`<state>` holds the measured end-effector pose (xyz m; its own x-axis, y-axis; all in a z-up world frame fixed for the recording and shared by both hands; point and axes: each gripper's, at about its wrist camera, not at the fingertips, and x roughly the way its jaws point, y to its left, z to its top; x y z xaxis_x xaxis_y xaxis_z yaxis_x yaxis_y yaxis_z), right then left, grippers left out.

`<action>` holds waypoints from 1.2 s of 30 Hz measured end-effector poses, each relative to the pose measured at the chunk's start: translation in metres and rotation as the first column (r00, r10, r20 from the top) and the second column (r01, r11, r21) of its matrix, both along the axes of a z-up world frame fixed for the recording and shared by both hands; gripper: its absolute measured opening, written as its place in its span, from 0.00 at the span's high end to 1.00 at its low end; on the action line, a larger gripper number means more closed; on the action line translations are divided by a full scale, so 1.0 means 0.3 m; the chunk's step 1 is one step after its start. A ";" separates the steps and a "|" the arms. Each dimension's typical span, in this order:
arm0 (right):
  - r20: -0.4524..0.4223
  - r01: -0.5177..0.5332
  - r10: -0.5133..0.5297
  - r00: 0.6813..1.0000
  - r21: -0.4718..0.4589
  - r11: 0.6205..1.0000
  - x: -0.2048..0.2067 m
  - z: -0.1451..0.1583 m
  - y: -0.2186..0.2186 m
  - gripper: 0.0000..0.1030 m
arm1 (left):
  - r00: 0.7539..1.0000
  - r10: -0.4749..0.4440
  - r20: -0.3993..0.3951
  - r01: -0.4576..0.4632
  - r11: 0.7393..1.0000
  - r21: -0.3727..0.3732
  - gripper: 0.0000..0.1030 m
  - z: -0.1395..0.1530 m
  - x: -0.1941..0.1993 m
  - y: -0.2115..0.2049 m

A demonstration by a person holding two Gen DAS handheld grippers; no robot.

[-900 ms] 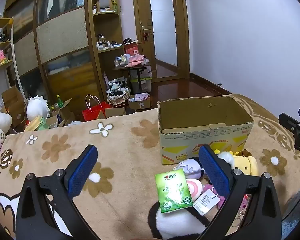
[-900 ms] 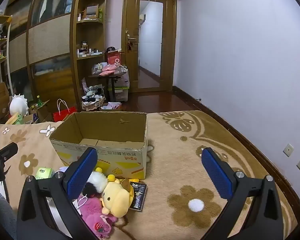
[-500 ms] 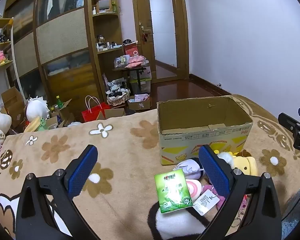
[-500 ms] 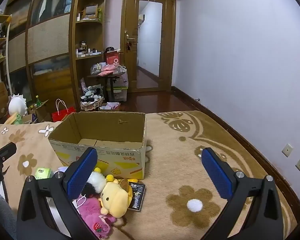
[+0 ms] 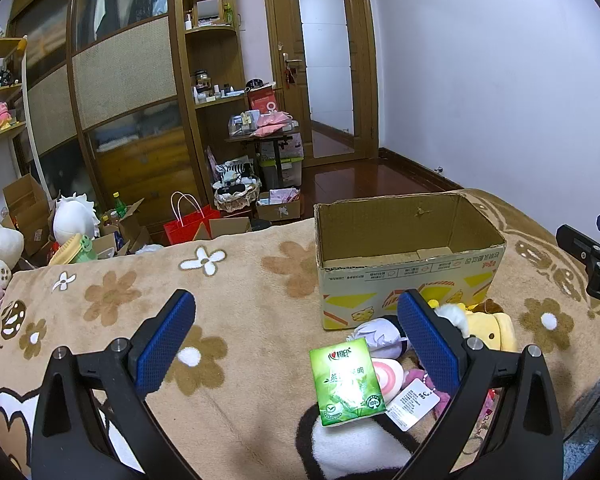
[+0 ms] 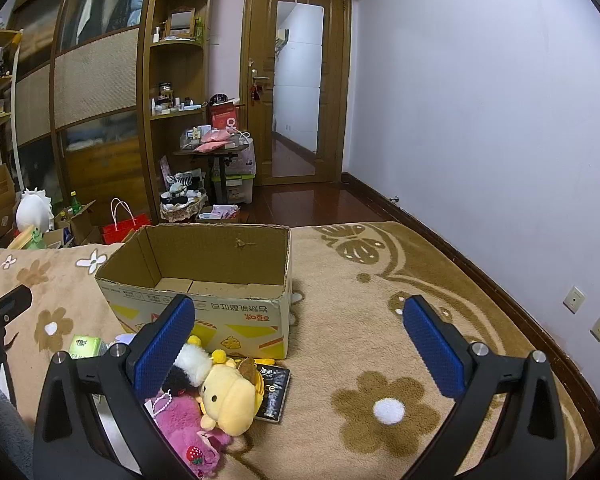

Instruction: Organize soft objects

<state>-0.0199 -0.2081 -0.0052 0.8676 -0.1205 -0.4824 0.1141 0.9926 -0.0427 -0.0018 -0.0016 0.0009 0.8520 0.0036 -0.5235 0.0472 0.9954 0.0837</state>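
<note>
Brown corrugated cardboard box (image 5: pixel 408 264), open at the top and seemingly empty, standing on the flowered fleece blanket (image 5: pixel 240 300), up and to the right of the left gripper (image 5: pixel 296 340) in the left wrist view. Left gripper spread wide, nothing between its blue pads (image 5: pixel 164 344). Pile of soft things heaped against the near wall of the box, low and to the right, partly hidden behind the right-hand pad: green tissue pack (image 5: pixel 346 386) nearest, lying with its long axis roughly toward the box, printed with white Chinese characters and a round "100%" seal; behind it a white and lilac plush (image 5: pixel 374 332), a yellow plush (image 5: pixel 494 330) and a white hang tag (image 5: pixel 414 400) with print too small to read. Red upside-down Chinese lettering along the box's top edge, not legible. Tip of the right gripper (image 5: pixel 588 252) entering from the right edge.

Same box (image 6: pixel 204 264) dead ahead in the right wrist view, red inverted characters again on its near wall. Right gripper (image 6: pixel 300 340) likewise released and empty. Pile down and to the left, under the left-hand pad: yellow chick-like plush (image 6: pixel 230 398), pink furry plush (image 6: pixel 184 432) with a strawberry, a black and white plush (image 6: pixel 188 364), a black sachet (image 6: pixel 274 394) with pale writing, and the green pack (image 6: pixel 85 346) further left. Probably an even reach for either hand; yellow and pink toys closer to the right, tissue pack closer to the left.
</note>
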 end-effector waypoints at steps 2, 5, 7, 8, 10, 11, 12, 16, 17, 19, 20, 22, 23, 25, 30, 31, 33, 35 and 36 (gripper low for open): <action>-0.001 -0.001 0.001 1.000 0.000 1.000 0.001 -0.001 0.003 0.00 | 1.000 0.000 0.000 0.000 1.000 0.001 0.03 0.000 0.000 0.000; -0.001 -0.001 0.001 1.000 -0.001 1.000 0.000 0.000 0.004 0.00 | 1.000 0.000 0.000 0.000 1.000 0.000 0.03 0.000 0.000 0.000; 0.000 -0.002 0.002 1.000 -0.001 1.000 -0.001 0.002 0.003 0.00 | 1.000 0.000 0.000 0.000 1.000 0.001 0.03 0.000 0.000 0.000; 0.000 -0.002 0.002 1.000 -0.002 1.000 -0.002 0.003 0.002 0.00 | 1.000 0.000 0.000 0.000 1.000 0.001 0.03 0.000 0.000 0.000; -0.001 -0.002 0.002 1.000 -0.001 1.000 -0.002 0.003 0.004 0.00 | 1.000 0.000 0.000 0.000 1.000 0.001 0.03 0.000 0.000 0.000; 0.000 -0.001 0.001 1.000 -0.001 1.000 0.004 -0.006 0.005 0.00 | 1.000 0.000 0.000 0.000 1.000 0.001 0.03 0.000 0.000 0.000; 0.000 -0.002 0.002 1.000 -0.001 1.000 0.004 -0.006 0.003 0.00 | 1.000 0.000 0.000 0.000 1.000 0.001 0.03 -0.001 0.000 0.000; -0.001 -0.002 0.002 1.000 -0.001 1.000 0.003 -0.005 0.006 0.00 | 1.000 0.000 0.000 0.000 1.000 0.002 0.03 0.000 -0.001 0.000; -0.002 -0.002 0.002 1.000 -0.001 1.000 0.004 -0.006 0.005 0.00 | 1.000 0.000 0.001 0.000 1.000 0.002 0.03 -0.001 -0.001 0.000; -0.001 -0.003 0.003 1.000 0.000 1.000 0.005 -0.008 0.006 0.00 | 1.000 0.000 0.000 0.000 1.000 0.002 0.03 -0.001 0.000 0.000; -0.002 -0.004 0.004 1.000 0.000 1.000 0.006 -0.009 0.005 0.00 | 1.000 0.000 0.000 0.000 1.000 0.003 0.03 -0.001 -0.001 -0.001; -0.002 -0.003 0.003 1.000 -0.001 1.000 0.006 -0.010 0.005 0.00 | 1.000 0.000 0.000 0.000 1.000 0.002 0.03 -0.001 0.000 0.000; -0.002 -0.003 0.003 1.000 0.000 1.000 0.006 -0.010 0.005 0.00 | 1.000 0.001 0.000 -0.001 1.000 0.003 0.03 -0.001 0.000 -0.001; -0.002 -0.003 0.003 1.000 -0.001 1.000 0.006 -0.009 0.006 0.00 | 1.000 0.000 0.000 0.000 1.000 0.002 0.03 -0.001 -0.001 0.000; -0.002 -0.003 0.003 1.000 0.000 1.000 0.006 -0.010 0.005 0.00 | 1.000 0.001 0.001 -0.001 1.000 0.004 0.03 -0.001 -0.001 -0.001; -0.002 -0.004 0.004 1.000 -0.001 1.000 0.007 -0.010 0.005 0.00 | 1.000 0.000 0.000 0.000 1.000 0.003 0.03 -0.001 0.000 0.000; -0.002 -0.003 0.003 1.000 -0.001 1.000 0.006 -0.009 0.005 0.00 | 1.000 0.000 0.000 0.000 1.000 0.003 0.03 -0.001 -0.001 -0.001; -0.002 -0.003 0.003 1.000 -0.001 1.000 0.006 -0.008 0.006 0.00 | 1.000 0.000 0.000 0.000 1.000 0.003 0.03 -0.001 0.000 -0.001; -0.003 -0.002 0.002 1.000 -0.001 1.000 0.007 -0.010 0.004 0.00 | 1.000 0.000 0.000 0.000 1.000 0.003 0.03 -0.001 -0.001 -0.001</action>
<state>-0.0177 -0.2067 -0.0081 0.8667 -0.1191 -0.4845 0.1119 0.9927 -0.0439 -0.0023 -0.0019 0.0006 0.8520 0.0053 -0.5235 0.0471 0.9951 0.0868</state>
